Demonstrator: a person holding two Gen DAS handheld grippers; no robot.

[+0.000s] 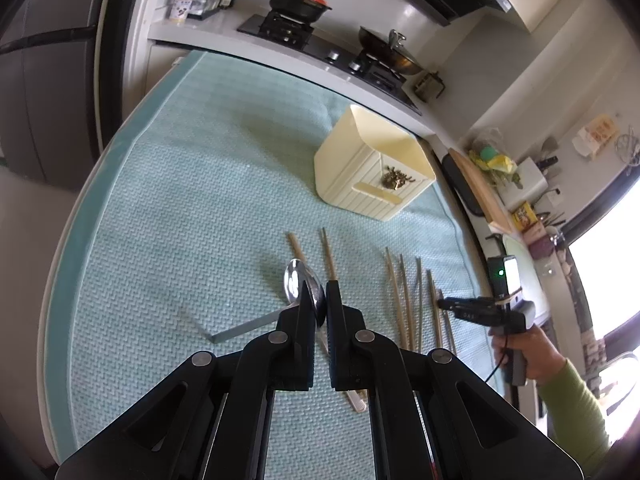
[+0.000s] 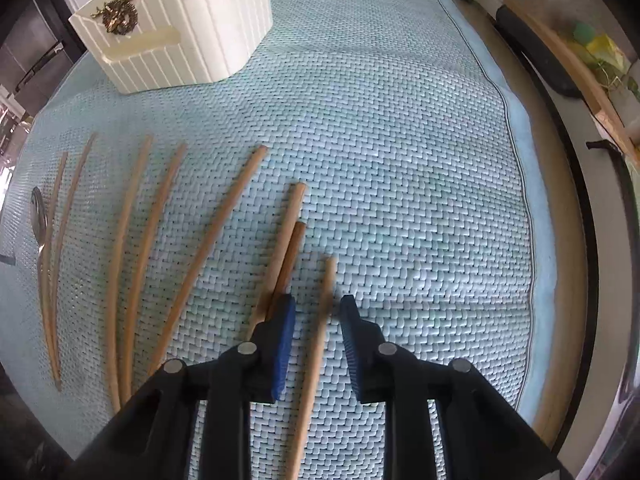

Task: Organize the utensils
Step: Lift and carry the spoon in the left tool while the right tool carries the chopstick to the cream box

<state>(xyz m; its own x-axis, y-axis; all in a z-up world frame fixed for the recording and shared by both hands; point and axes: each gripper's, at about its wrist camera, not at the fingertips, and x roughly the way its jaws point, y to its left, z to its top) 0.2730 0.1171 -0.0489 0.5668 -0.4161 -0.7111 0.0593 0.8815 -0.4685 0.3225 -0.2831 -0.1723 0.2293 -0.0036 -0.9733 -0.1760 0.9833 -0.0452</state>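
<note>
My left gripper (image 1: 320, 292) is shut on a steel spoon (image 1: 298, 280), its bowl sticking out past the fingertips and its handle running down under the fingers. My right gripper (image 2: 318, 304) is open low over the mat, with one wooden chopstick (image 2: 316, 344) lying between its fingers. Several more chopsticks (image 2: 208, 248) lie to its left, also in the left wrist view (image 1: 408, 300). The cream utensil holder (image 1: 372, 164) stands at the back, also in the right wrist view (image 2: 176, 20). The right gripper also shows in the left wrist view (image 1: 440, 304).
A teal woven mat (image 1: 200, 200) covers the table. Two chopsticks (image 1: 312, 256) lie beside the spoon. A stove with a black pot (image 1: 300, 0) and a wok (image 1: 388, 50) stands behind. A wooden board (image 2: 576, 64) leans at the right edge.
</note>
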